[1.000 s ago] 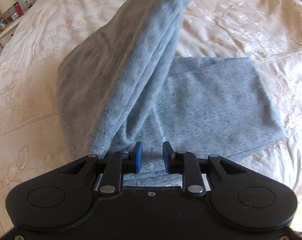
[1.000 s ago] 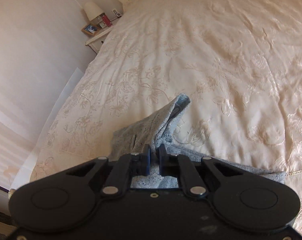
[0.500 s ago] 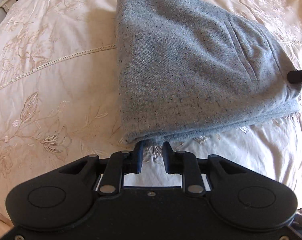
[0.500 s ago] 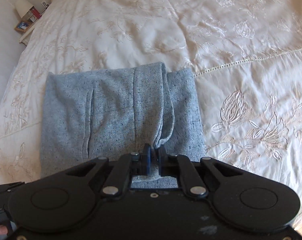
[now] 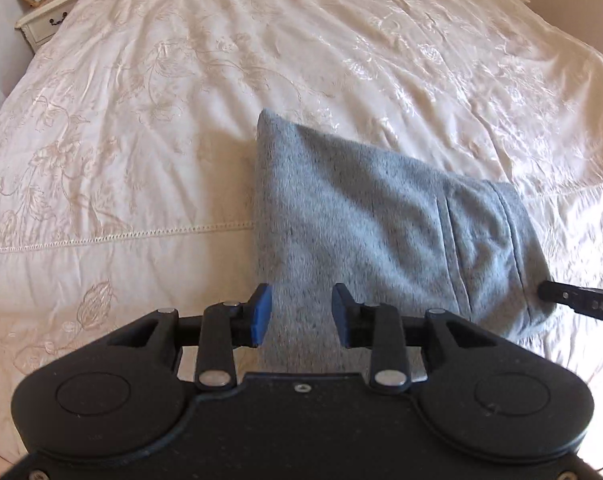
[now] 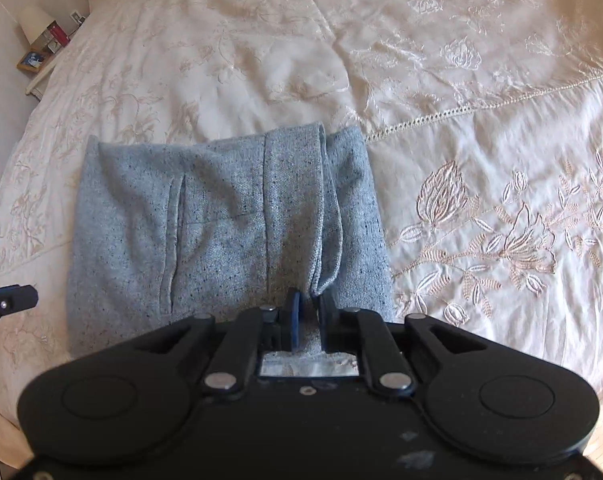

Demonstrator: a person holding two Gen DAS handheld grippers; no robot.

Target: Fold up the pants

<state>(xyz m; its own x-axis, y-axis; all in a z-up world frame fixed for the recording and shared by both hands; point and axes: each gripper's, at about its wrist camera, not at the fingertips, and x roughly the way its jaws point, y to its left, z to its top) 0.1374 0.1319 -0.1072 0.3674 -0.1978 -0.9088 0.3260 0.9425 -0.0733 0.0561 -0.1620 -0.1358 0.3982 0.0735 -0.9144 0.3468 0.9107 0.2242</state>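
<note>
Flat on the bedspread (image 6: 461, 80) lie folded pants (image 6: 221, 216); left gripper (image 5: 300, 314) wide, right gripper (image 6: 306, 312) narrowly pinching their six-o'clock edge; no legible writing.

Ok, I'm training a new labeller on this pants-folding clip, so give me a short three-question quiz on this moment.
1. True or false: the grey pants lie folded on the bedspread.
2. Which gripper is pinching the fabric: (a) left gripper, (b) right gripper, (c) neither?
3. Fill in: the left gripper's jaws are ____.

Key: 1 true; 2 (b), its pads are nearly shut on a fold at the near edge; 3 open, with cloth seen between them but not gripped.
</note>
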